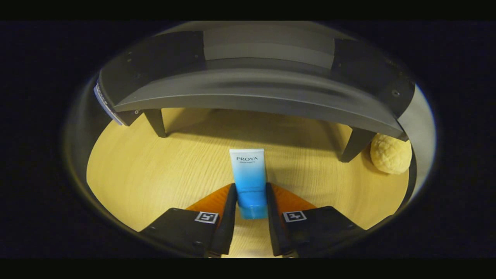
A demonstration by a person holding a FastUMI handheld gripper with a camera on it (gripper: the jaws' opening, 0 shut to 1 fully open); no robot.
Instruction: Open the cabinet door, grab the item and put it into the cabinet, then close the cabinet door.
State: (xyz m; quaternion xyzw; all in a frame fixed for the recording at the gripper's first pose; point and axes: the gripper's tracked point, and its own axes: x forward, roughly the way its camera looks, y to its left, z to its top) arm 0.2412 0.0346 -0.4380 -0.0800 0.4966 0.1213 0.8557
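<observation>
Claw (251, 201) closed on the tube (248, 180), both fingers (229, 209) pressing its lower part near the cap end. Tube is blue fading to white at the far end, pointing fwd along the fingers; can't tell if it's lifted or resting on the bench (155, 174).

Ahead and above: dark cabinet (255, 89) on short legs (157, 122), standing toward the far edge of the bench. Upper front shows a lighter grey recess between two dark panels, prob. the open compartment w/ door swung aside, but fisheye bend makes that a guess.

Yellow bumpy round obj (390, 154) sits by the cabinet's right leg, near the bench's right edge, well apart from the tube.

We judge the step: item grabbed, carry to cabinet in hand. Door-open seems done; placing and closing not yet.

Next move needs: raise tube above the cabinet's lower front lip, keep it level w/ the opening, go in straight btw the side panels, then release inside. Grip is low on the tube, so the far end may sag or swing; go slow.
</observation>
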